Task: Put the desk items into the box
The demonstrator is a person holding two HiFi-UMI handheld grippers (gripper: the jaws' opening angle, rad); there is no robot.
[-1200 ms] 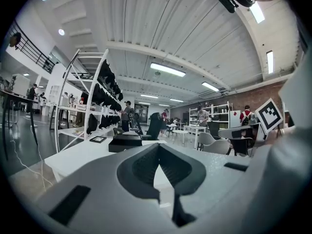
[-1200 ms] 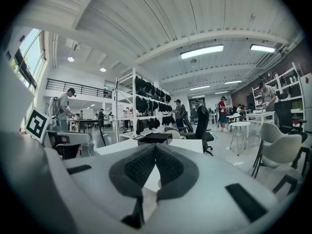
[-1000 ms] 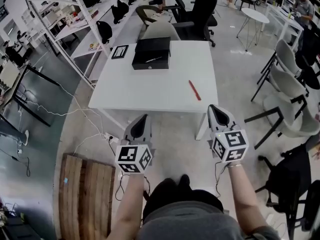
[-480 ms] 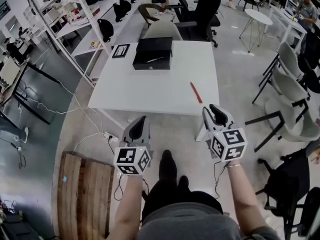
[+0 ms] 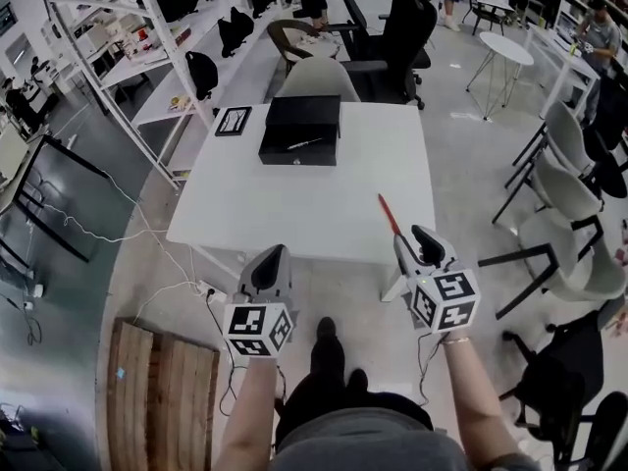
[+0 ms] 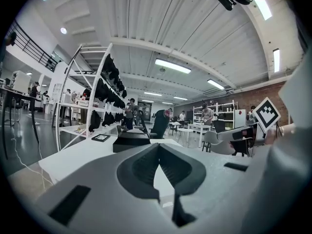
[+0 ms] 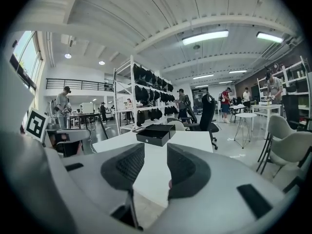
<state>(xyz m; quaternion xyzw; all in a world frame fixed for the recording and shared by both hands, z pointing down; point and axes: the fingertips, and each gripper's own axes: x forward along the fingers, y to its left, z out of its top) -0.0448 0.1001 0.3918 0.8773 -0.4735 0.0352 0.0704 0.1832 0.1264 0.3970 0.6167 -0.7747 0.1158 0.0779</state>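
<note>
Left claw (image 6: pixel 158 152) (jaws together, empty) faces the black box (image 6: pixel 130 142) on the white table (image 6: pixel 78 157).

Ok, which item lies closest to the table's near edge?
The red pen, at the right; the black box and framed card sit at the far end.

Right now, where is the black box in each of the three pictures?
Head view: black box at the white table's far end, upper centre.
Left gripper view: box left of centre, on the table.
Right gripper view: box near centre, on the table.
Shared landmark: black office chair beyond the table.
</note>
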